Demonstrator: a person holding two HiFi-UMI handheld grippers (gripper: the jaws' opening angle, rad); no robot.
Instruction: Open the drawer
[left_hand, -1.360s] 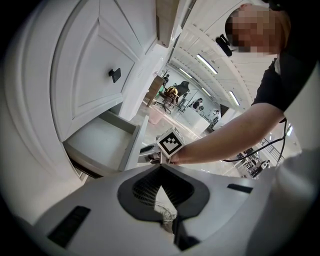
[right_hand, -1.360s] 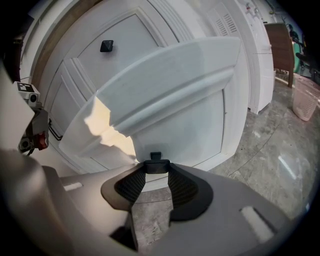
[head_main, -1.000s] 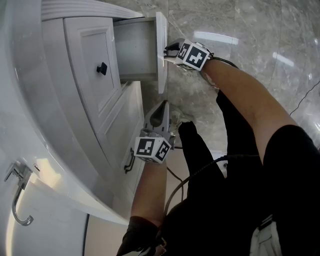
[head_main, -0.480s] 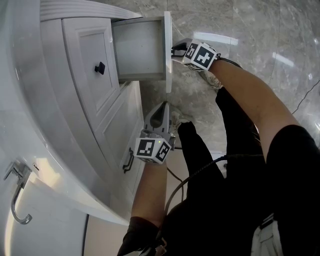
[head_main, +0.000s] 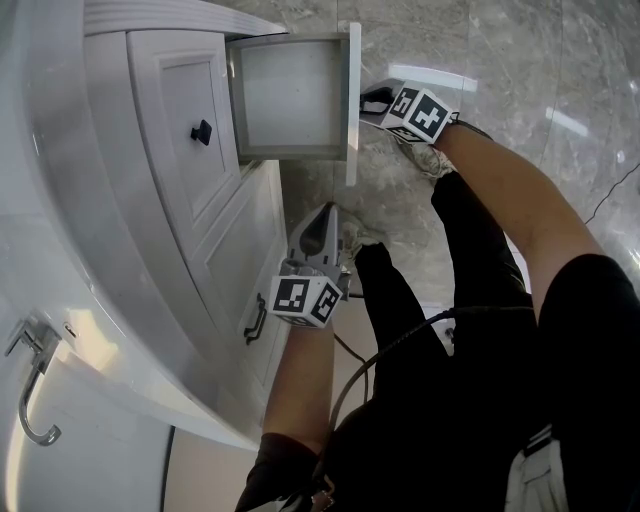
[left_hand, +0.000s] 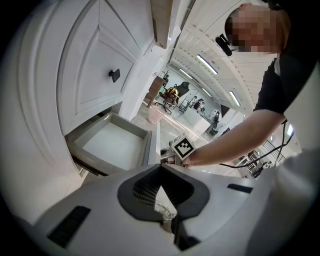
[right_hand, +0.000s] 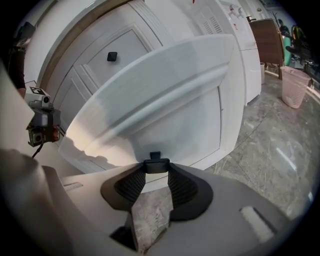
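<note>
The right tongs (right_hand: 156, 172) clamp the small black knob (right_hand: 155, 162) of the top drawer (head_main: 290, 95), drawn well out of the white cabinet (head_main: 180, 150) (near full travel, I judge). More pull may slip the knob or unseat the drawer. The left tongs (left_hand: 160, 167) are pinched together, empty.

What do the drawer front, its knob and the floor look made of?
Drawer front: likely white-painted wood, moulded panel, soft sheen.
Knob: dark, matte, square; metal or plastic, unclear.
Floor: polished grey marble-look stone or tile, veined, mirrors ceiling lights.
</note>
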